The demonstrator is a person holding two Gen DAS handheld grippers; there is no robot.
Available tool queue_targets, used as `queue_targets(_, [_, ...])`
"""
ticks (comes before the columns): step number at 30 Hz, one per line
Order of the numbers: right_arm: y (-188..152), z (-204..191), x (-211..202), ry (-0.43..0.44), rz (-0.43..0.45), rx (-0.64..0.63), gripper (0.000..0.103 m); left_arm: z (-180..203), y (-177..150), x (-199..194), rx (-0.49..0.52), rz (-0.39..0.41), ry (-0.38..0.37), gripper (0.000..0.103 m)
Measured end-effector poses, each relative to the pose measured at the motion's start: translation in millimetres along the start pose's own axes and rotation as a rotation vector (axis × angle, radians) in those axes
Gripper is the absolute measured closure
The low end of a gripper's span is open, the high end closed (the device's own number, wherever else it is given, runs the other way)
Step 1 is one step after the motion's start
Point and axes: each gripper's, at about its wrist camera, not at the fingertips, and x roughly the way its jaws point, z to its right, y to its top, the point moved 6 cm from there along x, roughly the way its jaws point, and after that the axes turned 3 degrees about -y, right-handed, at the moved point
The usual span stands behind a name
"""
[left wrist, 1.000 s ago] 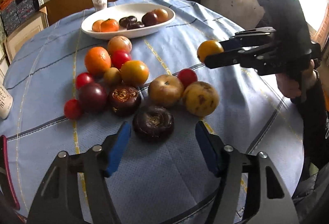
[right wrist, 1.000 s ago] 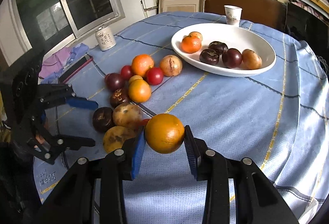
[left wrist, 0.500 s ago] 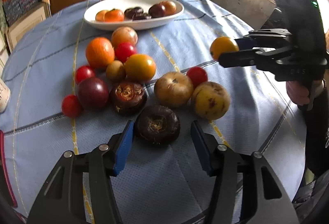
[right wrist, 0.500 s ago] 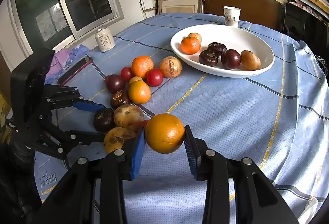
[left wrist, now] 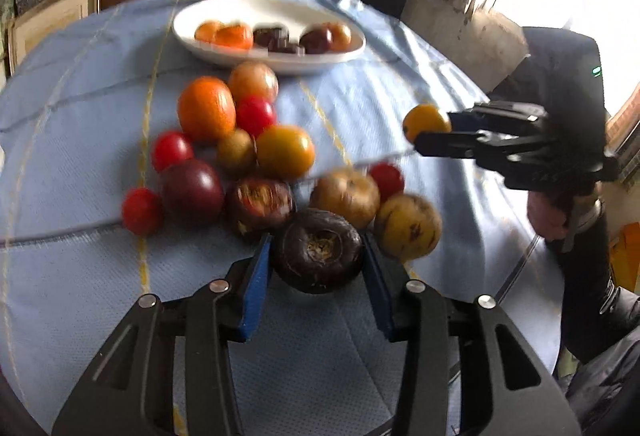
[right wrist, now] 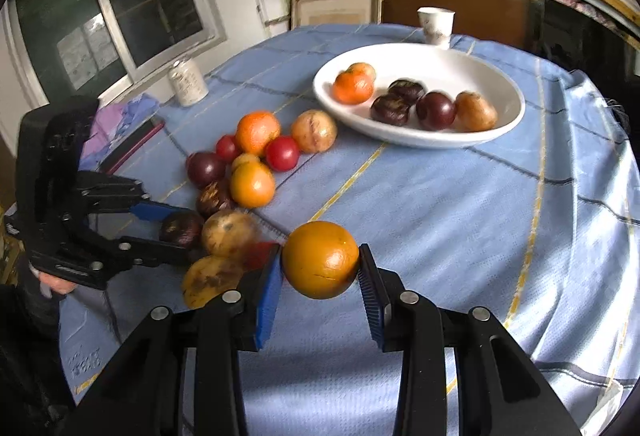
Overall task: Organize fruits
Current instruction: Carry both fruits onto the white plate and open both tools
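Left gripper, bottom centre of the left wrist view, is closing around a dark purple mangosteen-like fruit that sits on the tabletop at the near edge of the loose fruit pile. Blue pads flank it at its widest girth, close to touching; contact can't be confirmed through the blur. The fruit looks round, hard-rinded and fairly dense, with a dry calyx scar facing up. Judged stiff enough for a firm pinch, not fragile, though its curve could let it roll or squirt out if the pads land above the equator. The best hold is across the middle, low, as framed now. A yellow-brown fruit presses against its right side and may get nudged.

Right gripper pinches an orange clear of the cloth, pads on opposite sides at mid-height. The skin is smooth and slightly waxy, the weight moderate, and the grip looks secure. A white bowl, upper right of the right wrist view, already holds 6 fruits and is the likely drop spot.
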Motion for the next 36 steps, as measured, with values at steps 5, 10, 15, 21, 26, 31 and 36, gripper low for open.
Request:
queue_targets(5, [41.0, 28.1, 5.1, -0.089, 0.119, 0.161, 0.065, -0.4, 48.6, -27.7, 0.01, 0.113, -0.03, 0.06])
queue_targets(10, [90.5, 38.6, 41.2, -0.155, 0.166, 0.194, 0.065, -12.2, 107.2, -43.1, -0.021, 0.204, 0.011, 0.06])
queue_targets(15, [113.3, 43.1, 73.7, -0.208, 0.156, 0.175, 0.065, -33.5, 159.0, -30.1, -0.01, 0.21, 0.1, 0.06])
queue_targets(21, [113.9, 53.5, 90.1, -0.247, 0.144, 0.171, 0.065, -68.3, 212.7, 22.8, -0.046, 0.125, 0.161, 0.06])
queue_targets(26, [114.3, 54.3, 90.2, -0.25, 0.152, 0.148, 0.065, -86.9, 226.4, 75.8, -0.08, 0.04, 0.201, 0.06])
queue_targets(31, [114.0, 53.2, 82.0, -0.219, 0.176, 0.154, 0.053, -85.1, 226.0, 83.9, -0.069, 0.044, 0.231, 0.039])
queue_targets(36, [115.2, 50.9, 64.4, -0.202, 0.202, 0.166, 0.05, -76.1, 217.6, 42.8, -0.08, 0.125, 0.237, 0.024])
